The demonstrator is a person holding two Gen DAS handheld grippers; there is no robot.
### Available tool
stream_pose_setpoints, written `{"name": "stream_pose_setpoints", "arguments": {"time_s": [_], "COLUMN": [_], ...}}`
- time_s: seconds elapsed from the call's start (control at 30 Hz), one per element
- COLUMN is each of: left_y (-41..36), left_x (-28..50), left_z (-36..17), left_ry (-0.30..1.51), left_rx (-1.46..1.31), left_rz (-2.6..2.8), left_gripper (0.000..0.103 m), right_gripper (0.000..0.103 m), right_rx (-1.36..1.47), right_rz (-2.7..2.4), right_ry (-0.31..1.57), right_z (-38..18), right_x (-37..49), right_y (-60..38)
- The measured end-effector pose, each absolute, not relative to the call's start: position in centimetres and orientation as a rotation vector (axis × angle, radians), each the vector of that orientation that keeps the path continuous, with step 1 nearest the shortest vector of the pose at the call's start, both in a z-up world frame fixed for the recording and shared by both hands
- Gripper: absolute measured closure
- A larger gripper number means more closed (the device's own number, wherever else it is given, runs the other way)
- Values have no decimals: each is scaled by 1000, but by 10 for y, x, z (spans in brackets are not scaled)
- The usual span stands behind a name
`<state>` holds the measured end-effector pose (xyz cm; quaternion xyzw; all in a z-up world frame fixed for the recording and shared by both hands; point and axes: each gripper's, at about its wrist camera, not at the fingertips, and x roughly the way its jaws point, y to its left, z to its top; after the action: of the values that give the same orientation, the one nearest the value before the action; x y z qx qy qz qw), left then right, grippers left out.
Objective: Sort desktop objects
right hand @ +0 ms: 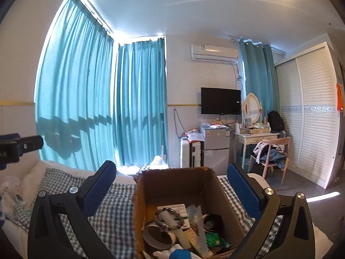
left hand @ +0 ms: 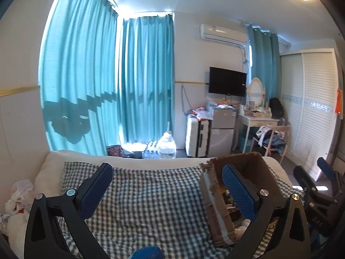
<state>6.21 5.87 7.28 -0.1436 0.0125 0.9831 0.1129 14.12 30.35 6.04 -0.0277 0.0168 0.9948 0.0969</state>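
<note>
Holding a heap of small desktop items, the cardboard box [right hand: 179, 196] sits open-topped on the checked blanket [right hand: 116, 205] of the bed, right below and between the spread fingers of the right gripper [right hand: 172, 194]. Inside it lie a bead bracelet [right hand: 170, 218] draped over a white tube [right hand: 172, 226], a grey tape roll [right hand: 157, 237], a small round tin [right hand: 210, 221], a green packet [right hand: 213, 238], and a printed card or carton [right hand: 174, 210] under them; more bits lie at the near edge, too cut off to name. No item is visible on the blanket outside the box, so I judge the sorting either nearly done or about to begin by taking things out; the pictures do not settle which.

The right gripper pinches nothing. The left gripper [left hand: 170, 194] likewise has its fingers wide apart and empty, hanging above bare blanket with the box [left hand: 215, 205] at its right side, one torn flap [left hand: 207, 166] ragged.

A next move would likely call for lowering the right gripper straight into the box and closing on one piece; the bracelet lies on top and may snag the tube beneath.

Beyond the bed stand teal curtains [right hand: 97, 108], a water jug [left hand: 166, 146], a suitcase [left hand: 197, 138], a small fridge [right hand: 215, 146] and a dressing table [right hand: 254, 138].
</note>
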Motion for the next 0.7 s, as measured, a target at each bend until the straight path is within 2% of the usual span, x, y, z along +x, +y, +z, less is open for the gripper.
{"name": "stream_pose_setpoints", "arguments": {"time_s": [0.37, 0.57, 0.7], "left_y": [3, -26, -31], "left_x": [65, 50, 35], "left_z": [45, 22, 1], "left_ry": [62, -26, -28], "left_rx": [-417, -426, -528], "left_rz": [2982, 3072, 3052], "left_gripper": [0, 0, 0], "right_gripper": [0, 0, 0], "right_rx": [-100, -187, -239], "right_rz": [3049, 3018, 3012], "right_ry": [147, 102, 68], "right_z": [57, 36, 28], "right_x": [130, 106, 96], "right_y": [248, 228, 224]}}
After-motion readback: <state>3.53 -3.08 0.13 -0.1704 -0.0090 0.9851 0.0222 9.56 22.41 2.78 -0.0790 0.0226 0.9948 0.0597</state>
